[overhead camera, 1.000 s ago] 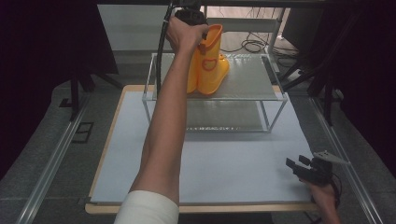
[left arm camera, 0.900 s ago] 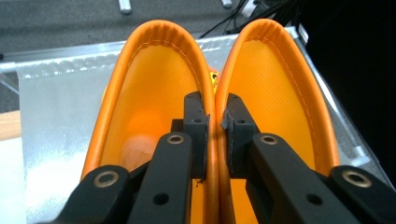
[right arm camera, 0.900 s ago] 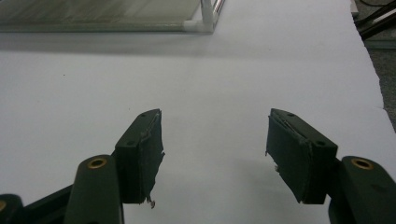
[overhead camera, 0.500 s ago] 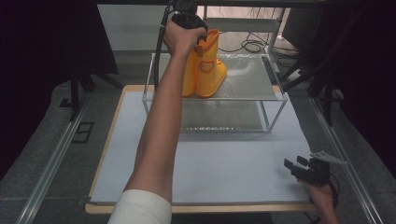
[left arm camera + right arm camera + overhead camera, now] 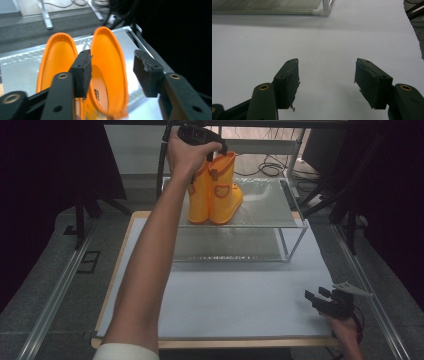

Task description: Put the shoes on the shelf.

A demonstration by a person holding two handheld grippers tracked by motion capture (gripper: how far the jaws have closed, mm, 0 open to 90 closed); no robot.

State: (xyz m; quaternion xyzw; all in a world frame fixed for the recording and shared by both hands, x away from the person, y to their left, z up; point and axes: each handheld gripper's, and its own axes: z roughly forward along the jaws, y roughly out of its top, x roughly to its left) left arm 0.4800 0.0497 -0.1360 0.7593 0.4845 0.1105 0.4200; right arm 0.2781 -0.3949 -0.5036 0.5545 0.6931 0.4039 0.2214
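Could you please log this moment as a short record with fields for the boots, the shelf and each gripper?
boots: pair of orange boots, upright, side by side on the top level of the shelf
shelf: two-level metal shelf at the far part of the white table
left gripper: left gripper above the boot tops, jaws just opened, one pad inside a boot's opening, pressing nothing
right gripper: right gripper open, over the bare table near its front edge

From my seat I find almost nothing legible. Inside the nearer orange boot (image 5: 110, 75) there is dark print on the insole (image 5: 98, 93) (seen in the left gripper view), but it is too blurred and cut off for me to make out a word. I can read no other lettering.
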